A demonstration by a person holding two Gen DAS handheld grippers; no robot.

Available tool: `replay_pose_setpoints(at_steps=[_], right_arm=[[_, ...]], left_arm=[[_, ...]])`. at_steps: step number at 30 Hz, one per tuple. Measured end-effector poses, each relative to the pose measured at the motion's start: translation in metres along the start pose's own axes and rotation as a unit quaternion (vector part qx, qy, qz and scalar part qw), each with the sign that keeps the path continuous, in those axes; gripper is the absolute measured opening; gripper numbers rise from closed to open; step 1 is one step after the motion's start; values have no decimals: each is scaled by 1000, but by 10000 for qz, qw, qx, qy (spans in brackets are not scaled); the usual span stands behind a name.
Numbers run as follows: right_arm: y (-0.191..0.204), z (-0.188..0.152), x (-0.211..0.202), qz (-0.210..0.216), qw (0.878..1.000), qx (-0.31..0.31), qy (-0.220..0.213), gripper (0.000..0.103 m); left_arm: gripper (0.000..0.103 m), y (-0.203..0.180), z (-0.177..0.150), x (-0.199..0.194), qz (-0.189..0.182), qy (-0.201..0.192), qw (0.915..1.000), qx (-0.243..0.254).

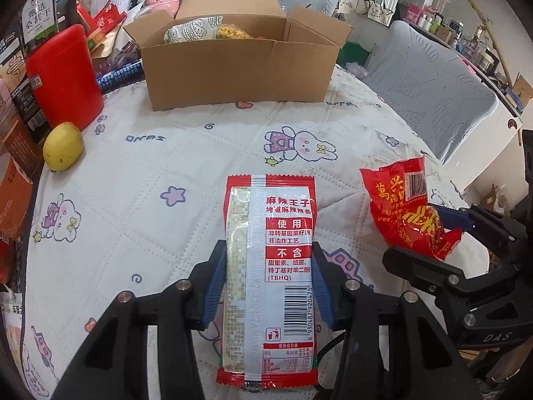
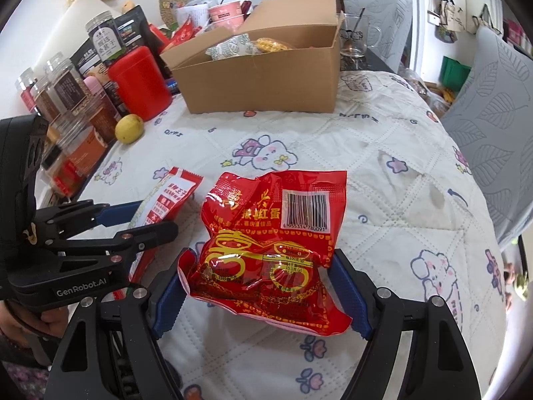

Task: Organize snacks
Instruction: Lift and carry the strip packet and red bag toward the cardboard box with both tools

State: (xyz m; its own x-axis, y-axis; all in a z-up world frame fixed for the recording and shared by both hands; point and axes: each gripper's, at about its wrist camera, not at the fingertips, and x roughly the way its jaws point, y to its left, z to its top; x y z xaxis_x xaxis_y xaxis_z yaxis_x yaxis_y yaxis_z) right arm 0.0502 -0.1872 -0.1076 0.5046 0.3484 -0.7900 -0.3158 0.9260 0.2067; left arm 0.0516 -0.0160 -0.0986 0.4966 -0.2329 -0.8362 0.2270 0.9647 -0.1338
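Observation:
My left gripper (image 1: 268, 276) is shut on a long red-and-white snack packet (image 1: 269, 266), its blue pads pressed on both long edges above the quilted table. The packet also shows in the right wrist view (image 2: 166, 200). My right gripper (image 2: 260, 286) is shut on a crinkled red foil snack bag (image 2: 273, 246), which also shows at the right of the left wrist view (image 1: 406, 213). An open cardboard box (image 1: 240, 70) with snacks inside stands at the far side of the table; it shows in the right wrist view too (image 2: 263, 76).
A red canister (image 1: 65, 76), a yellow fruit (image 1: 62, 146) and several jars and packets (image 2: 66, 96) crowd the left side. A grey-covered chair (image 1: 433, 90) stands to the right of the table. A glass mug (image 2: 358, 35) stands behind the box.

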Motion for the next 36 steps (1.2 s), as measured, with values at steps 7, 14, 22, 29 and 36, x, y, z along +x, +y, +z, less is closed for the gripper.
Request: replay_pose_setpoints(at_steps=[7,14,22,29,36], right_arm=[[14,-7,-7,61,9999,-110,-67,80],[31,-17,-19,193,9994,-211,-198,80],[48,-12,-43,311,9973,-342,-571,80],[61,6,-67,339,9933,-555,-957,80],[65,32,-87,322,9881,-714,-1327,80]], left_arm=[[47,-4,-5,-20,-23,-245,9997,-8],[47,-4,-10,-44,-54,-521,9986,-49],[47,-7,-5,-79,-69,-1014,9948,62],[47,-7,14,-106,2,-1477,9890,127],[47,-3,43,-124,9,-1856,9825,117]])
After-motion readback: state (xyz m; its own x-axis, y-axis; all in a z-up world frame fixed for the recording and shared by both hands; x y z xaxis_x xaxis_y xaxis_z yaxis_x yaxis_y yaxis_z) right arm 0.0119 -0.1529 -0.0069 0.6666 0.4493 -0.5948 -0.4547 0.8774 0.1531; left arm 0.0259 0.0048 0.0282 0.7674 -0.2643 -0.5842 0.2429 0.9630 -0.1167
